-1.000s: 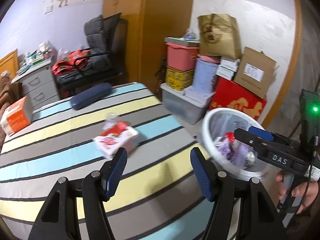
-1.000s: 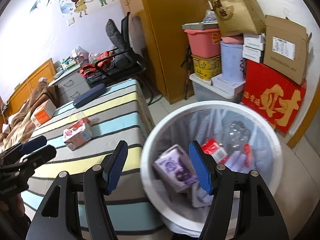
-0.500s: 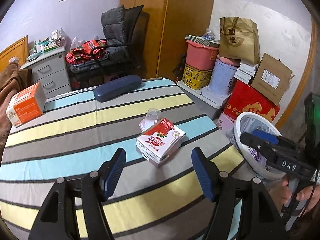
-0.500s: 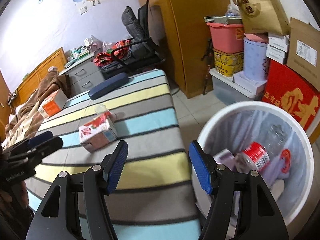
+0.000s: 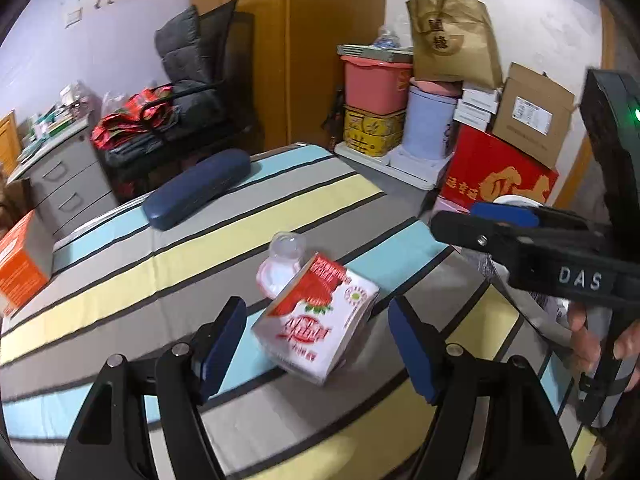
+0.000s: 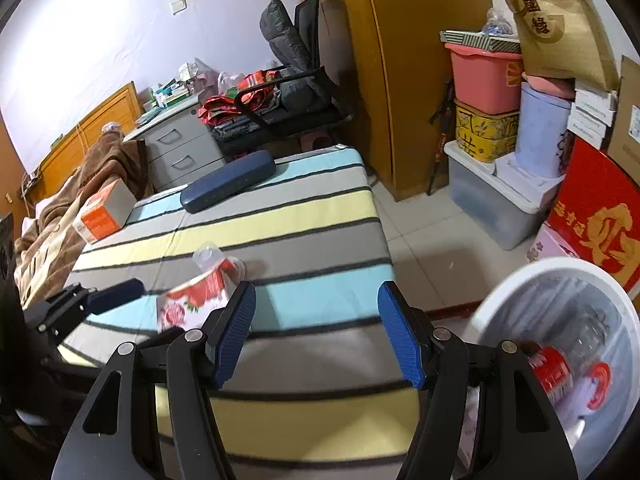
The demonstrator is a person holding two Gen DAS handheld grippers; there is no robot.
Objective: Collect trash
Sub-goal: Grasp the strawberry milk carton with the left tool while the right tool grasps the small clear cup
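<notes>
A red and white strawberry carton (image 5: pixel 316 318) lies on the striped bed (image 5: pixel 120 280), with a small clear plastic cup (image 5: pixel 282 266) just behind it. My left gripper (image 5: pixel 316 344) is open, its fingers either side of the carton's near end. My right gripper (image 6: pixel 316 334) is open and empty over the bed's edge; the carton (image 6: pixel 192 298) and cup (image 6: pixel 210 256) lie to its left. The white trash bin (image 6: pixel 560 272) stands on the floor at the right, holding a clear bottle with a red label (image 6: pixel 552 368). In the left wrist view the right gripper (image 5: pixel 500 220) hides most of the bin.
On the bed lie a dark blue case (image 5: pixel 198 188) and an orange box (image 5: pixel 20 260). A brown blanket (image 6: pixel 80 184) is at the far left. Stacked storage boxes (image 6: pixel 492 120), a red gift box (image 6: pixel 600 216), a chair (image 6: pixel 288 92) and grey drawers (image 6: pixel 180 152) ring the floor.
My left gripper has moved closer to the carton, which now sits between its fingers. My right gripper has swung left, away from the bin and over the bed.
</notes>
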